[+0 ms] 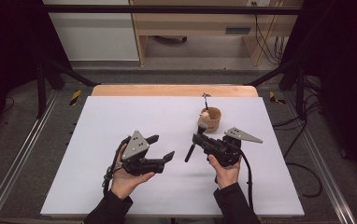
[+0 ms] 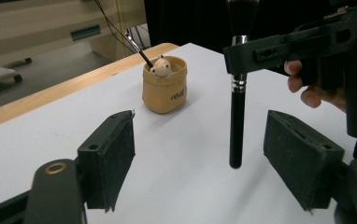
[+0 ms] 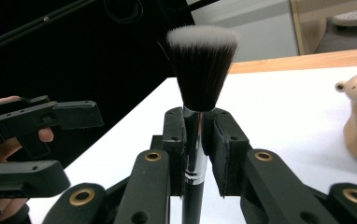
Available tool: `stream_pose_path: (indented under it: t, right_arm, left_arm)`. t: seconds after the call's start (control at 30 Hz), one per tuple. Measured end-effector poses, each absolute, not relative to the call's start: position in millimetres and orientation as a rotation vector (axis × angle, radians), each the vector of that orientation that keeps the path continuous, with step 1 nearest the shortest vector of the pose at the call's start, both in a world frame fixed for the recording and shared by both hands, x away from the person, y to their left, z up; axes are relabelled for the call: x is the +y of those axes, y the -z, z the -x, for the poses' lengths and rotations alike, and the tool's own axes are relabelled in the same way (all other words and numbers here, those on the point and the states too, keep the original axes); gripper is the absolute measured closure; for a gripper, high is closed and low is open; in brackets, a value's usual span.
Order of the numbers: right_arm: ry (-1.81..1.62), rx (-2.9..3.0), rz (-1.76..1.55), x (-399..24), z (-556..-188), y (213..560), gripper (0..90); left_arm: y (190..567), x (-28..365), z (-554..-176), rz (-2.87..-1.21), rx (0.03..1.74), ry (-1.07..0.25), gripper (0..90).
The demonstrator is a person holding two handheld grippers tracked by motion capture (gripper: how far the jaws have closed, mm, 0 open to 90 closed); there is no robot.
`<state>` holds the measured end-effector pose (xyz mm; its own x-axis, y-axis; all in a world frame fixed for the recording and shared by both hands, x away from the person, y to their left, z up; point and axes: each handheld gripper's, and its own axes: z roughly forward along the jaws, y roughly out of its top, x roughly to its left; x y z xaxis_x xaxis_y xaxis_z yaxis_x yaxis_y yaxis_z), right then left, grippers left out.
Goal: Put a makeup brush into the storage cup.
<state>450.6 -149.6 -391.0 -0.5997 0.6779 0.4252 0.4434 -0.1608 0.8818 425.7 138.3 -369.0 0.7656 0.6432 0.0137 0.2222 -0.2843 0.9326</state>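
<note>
My right gripper [image 1: 198,139] [image 3: 197,140] is shut on a black makeup brush [image 1: 190,151] [image 3: 202,65], pinching its silver ferrule. The brush hangs nearly upright, bristles up and handle end just above the white tabletop [image 1: 120,116]. My left gripper [image 1: 163,147] [image 2: 207,161] stands open to the left of the brush, its jaws apart on either side of the handle [image 2: 236,126] without touching it. Behind the brush a tan cup [image 1: 210,119] [image 2: 165,88] holds a small bear figure and a thin dark brush [image 2: 137,46].
The white mat lies on a wooden table whose far edge [image 1: 174,90] shows behind it. Metal rails run along both sides. Cables [image 1: 303,140] lie on the floor at the right, and shelving stands at the back.
</note>
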Motion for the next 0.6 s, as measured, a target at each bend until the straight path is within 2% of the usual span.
stream_pose_path:
  t: [0.6]
  right_arm:
    - [-1.731,1.943,-1.193,-163.5,-446.9,386.2,77.1]
  left_arm:
    - [382.8,187.0,-424.1,-1.836,0.721,-0.517,14.2]
